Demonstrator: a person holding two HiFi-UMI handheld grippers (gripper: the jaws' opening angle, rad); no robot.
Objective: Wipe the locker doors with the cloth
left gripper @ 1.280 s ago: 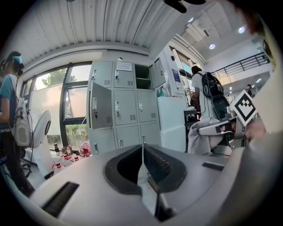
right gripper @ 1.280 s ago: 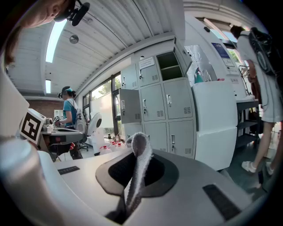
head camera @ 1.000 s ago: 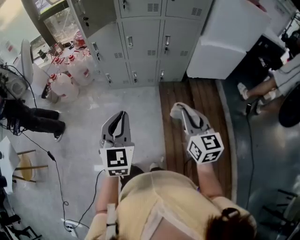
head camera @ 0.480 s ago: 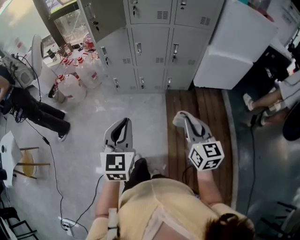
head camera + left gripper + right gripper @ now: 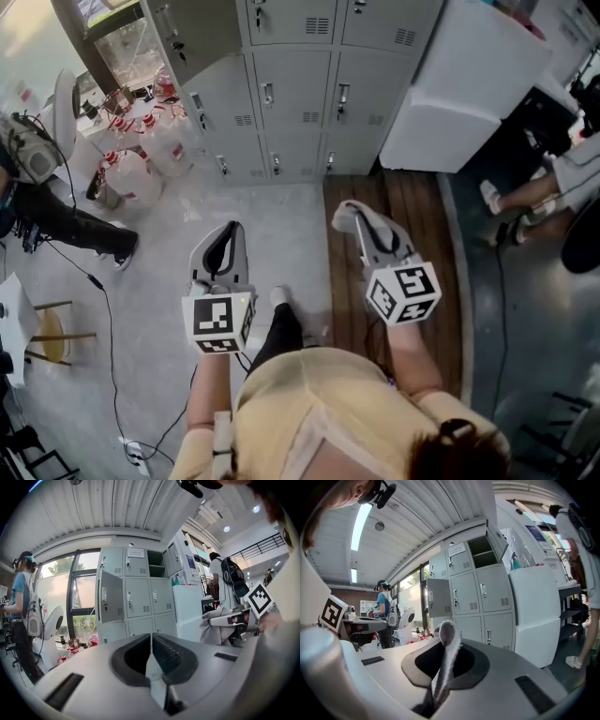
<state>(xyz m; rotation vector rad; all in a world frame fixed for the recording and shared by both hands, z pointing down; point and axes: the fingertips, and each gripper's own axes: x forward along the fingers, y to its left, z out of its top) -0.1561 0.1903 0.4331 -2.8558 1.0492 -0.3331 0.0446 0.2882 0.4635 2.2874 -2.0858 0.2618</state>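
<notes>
At the right gripper (image 5: 440, 677) the jaws are clenched on the cloth (image 5: 449, 641), a pale folded strip that is pinched between the pads and stands up past the tips. In the head view it is seen bunched at the front of that gripper. At the left gripper (image 5: 151, 651) the jaws are pressed together, with nothing between them. Both grippers are held roughly level and well apart from the locker doors (image 5: 291, 94), with open floor (image 5: 281, 220) between. The step is judged to be the approach: the cloth is already gripped and no door has yet been touched. The next move is judged to call for the cloth to be carried forward and laid flat against a door face before any stroke is made, with the handles (image 5: 267, 92) worked around. One grey door (image 5: 111, 597) at the left of the bank is seen swung open and may need to be steadied, for which the empty left gripper is free. A white cabinet (image 5: 459, 84) is set just beside the bank on the right. How much cloth hangs below the jaws cannot be made out, nor whether the doors are soiled. The top row is cut off at the head view's upper edge.
</notes>
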